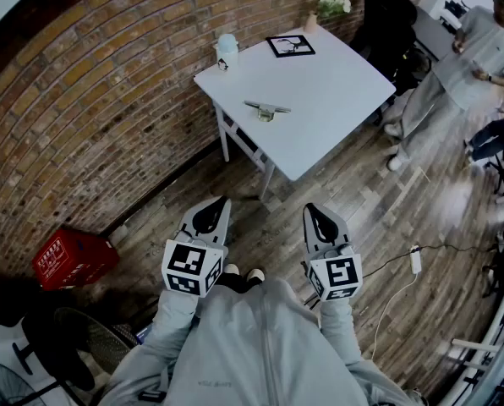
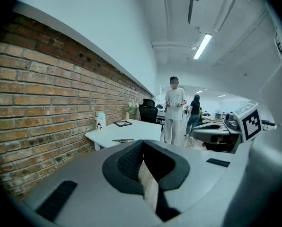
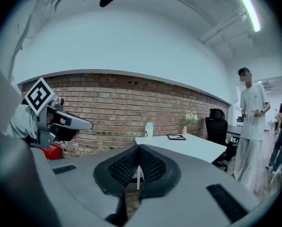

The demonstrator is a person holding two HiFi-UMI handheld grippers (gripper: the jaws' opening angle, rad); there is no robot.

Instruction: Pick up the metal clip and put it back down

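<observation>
Metal clip [image 1: 266,108] at upper centre looked dull grey metal with a faint sheen; table [image 1: 336,91] under it had a smooth matt white top and white painted-looking legs; wall [image 1: 83,100] across the upper left was rough red-brown brick with pale gritty mortar; floor [image 1: 362,218] at centre right was worn matt wood planks; crate [image 1: 70,259] at lower left was red plastic, slightly glossy; left gripper [image 1: 211,216] and right gripper [image 1: 321,221] had smooth matt grey plastic shells; pads [image 2: 127,162] were black, finely ribbed, rubbery-looking; sweatshirt [image 1: 260,353] at bottom centre was soft matt grey cloth.
</observation>
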